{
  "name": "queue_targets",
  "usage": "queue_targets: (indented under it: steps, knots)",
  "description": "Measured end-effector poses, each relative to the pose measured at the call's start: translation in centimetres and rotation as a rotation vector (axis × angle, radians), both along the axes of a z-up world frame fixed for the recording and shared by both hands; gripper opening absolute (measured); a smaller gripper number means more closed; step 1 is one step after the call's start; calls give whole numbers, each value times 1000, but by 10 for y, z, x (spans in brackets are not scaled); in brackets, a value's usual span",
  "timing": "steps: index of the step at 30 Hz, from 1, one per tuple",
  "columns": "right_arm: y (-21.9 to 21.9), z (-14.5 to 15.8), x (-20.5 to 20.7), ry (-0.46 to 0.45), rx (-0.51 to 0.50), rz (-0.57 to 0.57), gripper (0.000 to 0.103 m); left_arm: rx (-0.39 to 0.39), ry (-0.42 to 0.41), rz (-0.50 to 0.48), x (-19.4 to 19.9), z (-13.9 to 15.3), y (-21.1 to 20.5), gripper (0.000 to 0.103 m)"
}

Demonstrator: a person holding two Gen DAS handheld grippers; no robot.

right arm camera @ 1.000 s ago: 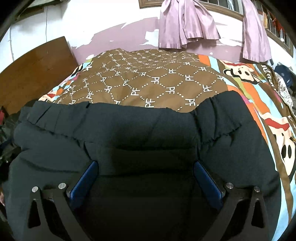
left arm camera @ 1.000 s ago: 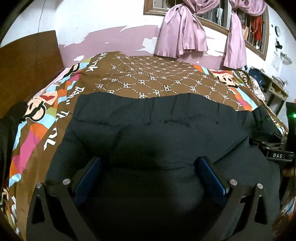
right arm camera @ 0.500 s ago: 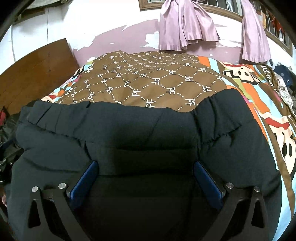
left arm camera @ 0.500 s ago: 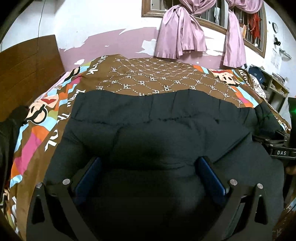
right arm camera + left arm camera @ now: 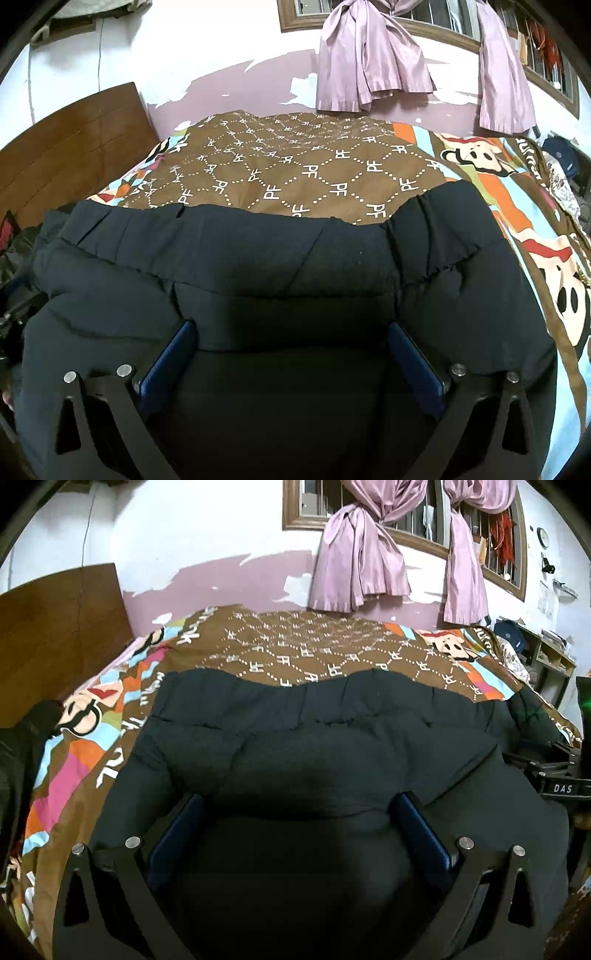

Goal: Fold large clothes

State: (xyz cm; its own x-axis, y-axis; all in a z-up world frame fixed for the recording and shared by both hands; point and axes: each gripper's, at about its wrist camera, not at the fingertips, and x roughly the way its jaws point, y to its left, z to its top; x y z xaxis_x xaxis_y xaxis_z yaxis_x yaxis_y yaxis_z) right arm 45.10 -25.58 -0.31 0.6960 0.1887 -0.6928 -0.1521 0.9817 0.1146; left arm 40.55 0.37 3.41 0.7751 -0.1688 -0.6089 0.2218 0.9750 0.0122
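Note:
A large black padded jacket [image 5: 332, 746] lies flat on the bed, its stitched hem toward the far wall. My left gripper [image 5: 297, 797] hovers low over the jacket's near left part, open, with puffy cloth bulging between its blue pads [image 5: 421, 830]. The right gripper [image 5: 291, 325] is open in the same way over the right part of the jacket [image 5: 295, 266], its elastic hem ahead. In the left wrist view the right gripper's body, with a DAS label [image 5: 561, 787], shows at the right edge.
A brown patterned bedspread [image 5: 303, 173] with cartoon monkey borders covers the bed. A wooden headboard [image 5: 55, 635] stands at the left, pink tied curtains [image 5: 358, 565] and a barred window at the back, and a cluttered shelf [image 5: 546, 657] at the right. Dark clothing [image 5: 22, 746] lies off the bed's left edge.
Both views have tilted up slightly, showing more wall and window. The jacket lies as before and both grippers have stayed open over it.

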Motion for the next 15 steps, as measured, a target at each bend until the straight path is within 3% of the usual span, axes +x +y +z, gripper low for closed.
queue_targets:
  steps: [8,15]
  knots:
    - [-4,12,-17,-31,-22,-40,103,4,-81,54,-16,14,5,102]
    - [-50,45,-31,-133,-3,-150,103,-26,-196,76,-33,49,34,102]
